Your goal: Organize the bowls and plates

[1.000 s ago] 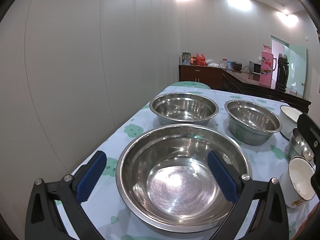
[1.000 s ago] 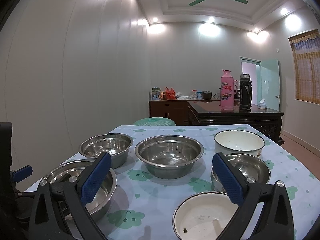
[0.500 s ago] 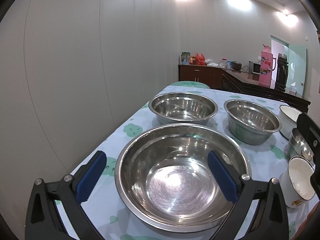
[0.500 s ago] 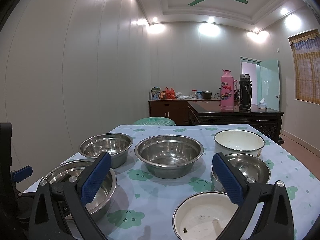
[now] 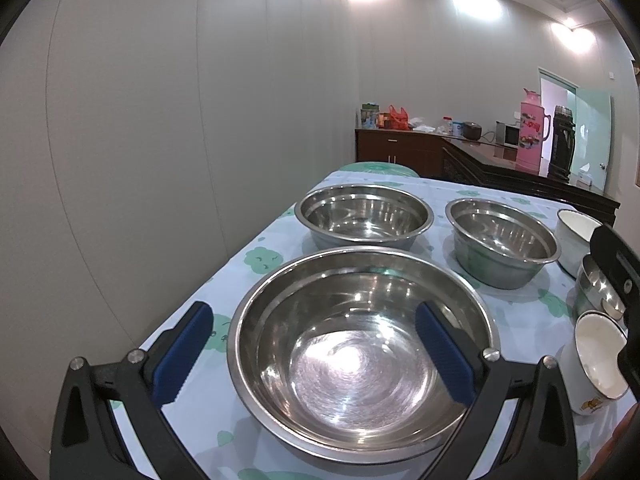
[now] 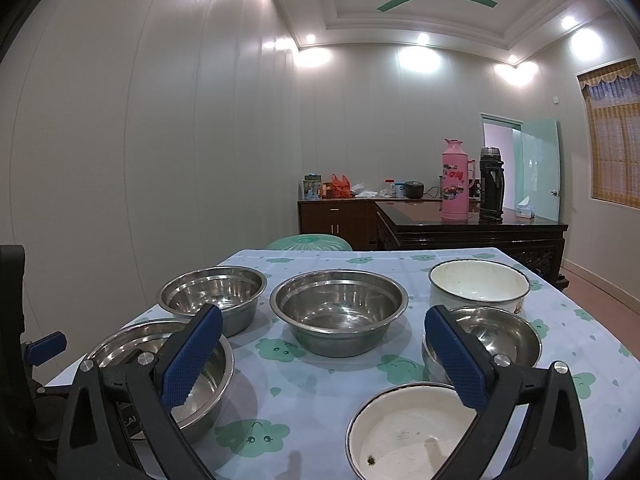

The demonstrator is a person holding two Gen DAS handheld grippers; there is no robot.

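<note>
Nothing shifts since earlier: left gripper (image 5: 316,354) and right gripper (image 6: 324,354) hover, jaws apart. Straddle the large steel bowl (image 5: 362,354) rim squarely between the left jaws before closing.

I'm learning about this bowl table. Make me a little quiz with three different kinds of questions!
1. True or false: the left tool is squeezing the biggest steel bowl.
2. How many white bowls are on the table in the right wrist view? A) one B) two C) four
3. Fill in: the small steel bowl sits between the far white bowl and the near ____ bowl.

Key:
1. False. Both the left tool and the right tool are open and hold nothing.
2. B
3. white
</note>
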